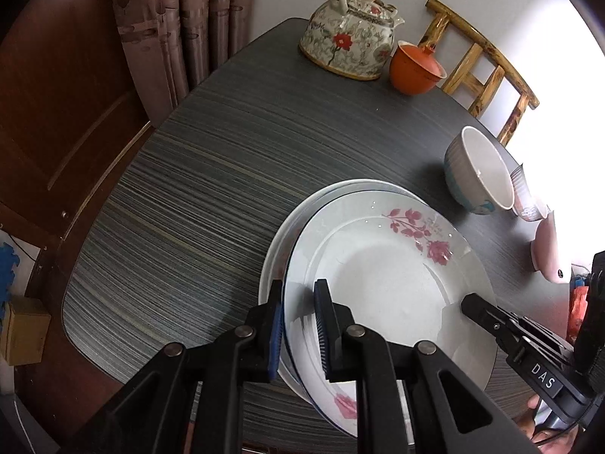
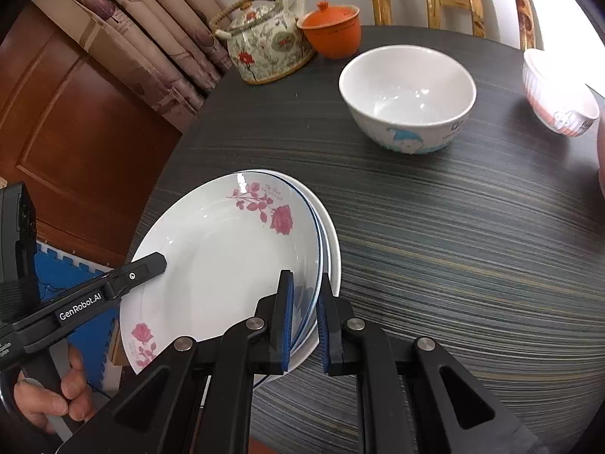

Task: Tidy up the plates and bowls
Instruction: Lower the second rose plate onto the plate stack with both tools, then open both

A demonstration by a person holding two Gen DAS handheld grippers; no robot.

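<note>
Glossy round rose plate (image 1: 385, 283) tops a stack of white plates (image 1: 276, 249), lower centre, on the dark striated counter (image 1: 181, 196). Left gripper (image 1: 298, 325) and right gripper (image 2: 304, 317) jaws each straddle the rim, narrow gap, ribbed blue pads. Smooth white bowl (image 2: 408, 94) upper right; floral teapot (image 2: 264, 45) at top.

We carry two matte black plastic two-finger grippers: left gripper (image 1: 298, 325) and right gripper (image 2: 304, 325), with ribbed blue pads (image 1: 276, 336), silver pivot rivets, white lettering; bare-skinned hand (image 2: 56, 397).
</note>
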